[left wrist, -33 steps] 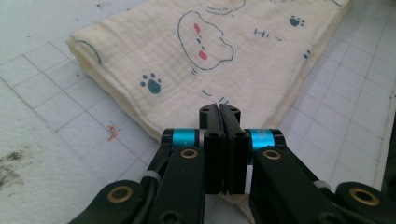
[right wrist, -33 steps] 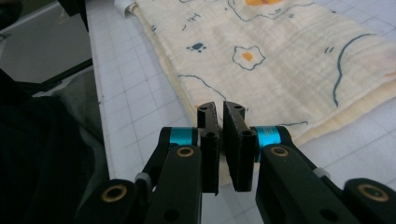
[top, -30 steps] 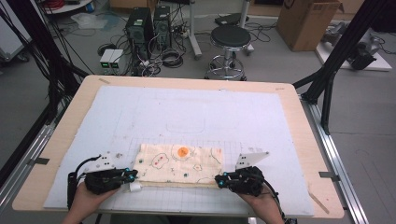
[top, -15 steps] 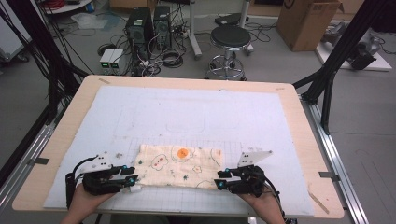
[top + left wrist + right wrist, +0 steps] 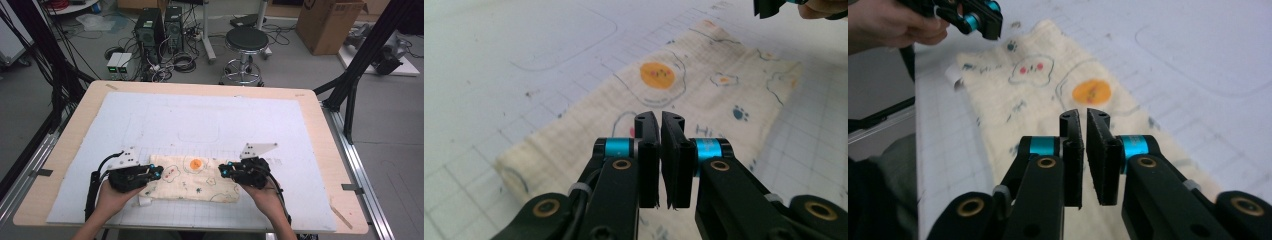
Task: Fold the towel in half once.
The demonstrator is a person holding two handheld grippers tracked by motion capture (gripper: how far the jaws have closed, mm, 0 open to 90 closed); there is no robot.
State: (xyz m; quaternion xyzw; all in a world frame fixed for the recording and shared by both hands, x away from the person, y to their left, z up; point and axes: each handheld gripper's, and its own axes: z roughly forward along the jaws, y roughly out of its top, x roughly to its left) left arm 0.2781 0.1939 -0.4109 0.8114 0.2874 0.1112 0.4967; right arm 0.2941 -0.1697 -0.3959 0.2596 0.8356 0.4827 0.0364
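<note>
Both grippers — left [image 5: 159, 173], right [image 5: 223, 171] — closed (empty) over cloth [image 5: 192, 180].

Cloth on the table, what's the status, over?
Left tool and right tool: both just closed, empty, over the cloth's ends. Cloth flat on the white mat, folded. Nothing in the way.

- One cloth [image 5: 192, 177] with pictures on it;
- Two tools: left tool [image 5: 159, 173]; right tool [image 5: 223, 170];
- One worktop [image 5: 320, 115];
- One white mat [image 5: 150, 115];
- One stool [image 5: 247, 40]
</note>
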